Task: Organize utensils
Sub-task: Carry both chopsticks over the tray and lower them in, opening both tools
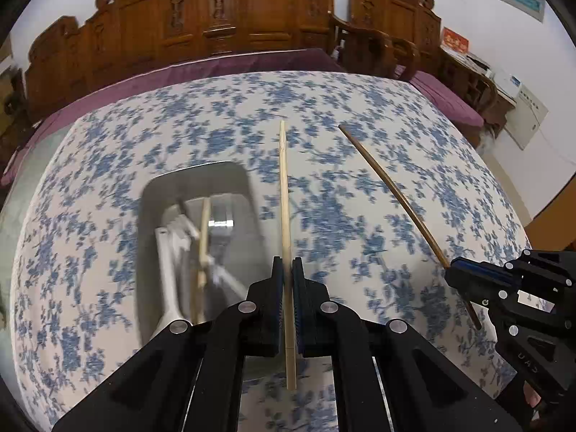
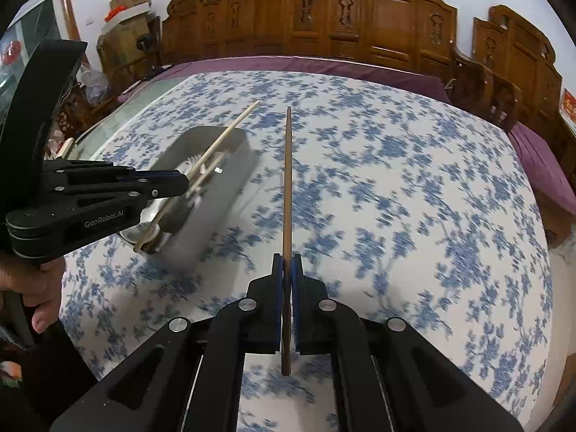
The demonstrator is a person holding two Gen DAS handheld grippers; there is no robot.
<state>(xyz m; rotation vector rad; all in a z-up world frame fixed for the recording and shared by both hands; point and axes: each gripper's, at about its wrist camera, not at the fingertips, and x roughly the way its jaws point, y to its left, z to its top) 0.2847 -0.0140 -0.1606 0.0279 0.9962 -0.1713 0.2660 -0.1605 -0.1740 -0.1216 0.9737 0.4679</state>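
Note:
My left gripper [image 1: 287, 264] is shut on a pale wooden chopstick [image 1: 285, 194] that points away from me above the table. In the right wrist view the same gripper [image 2: 185, 180] and its pale chopstick [image 2: 230, 130] hang over the grey tray [image 2: 212, 216]. My right gripper [image 2: 287, 261] is shut on a dark brown chopstick [image 2: 287, 180], also pointing forward; in the left wrist view the right gripper [image 1: 451, 270] and the dark chopstick [image 1: 392, 183] appear at the right. The grey tray [image 1: 248, 194] holds a white spoon [image 1: 167, 273], another pale chopstick [image 1: 204, 230] and other blurred utensils.
A blue-flowered cloth [image 2: 396, 198] covers the table. A purple cushioned bench [image 1: 216, 68] and carved wooden chair backs [image 2: 324, 18] run along the far side. A hand [image 2: 39, 288] holds the left gripper's handle. Cardboard boxes [image 2: 129, 3] are stacked at the far left.

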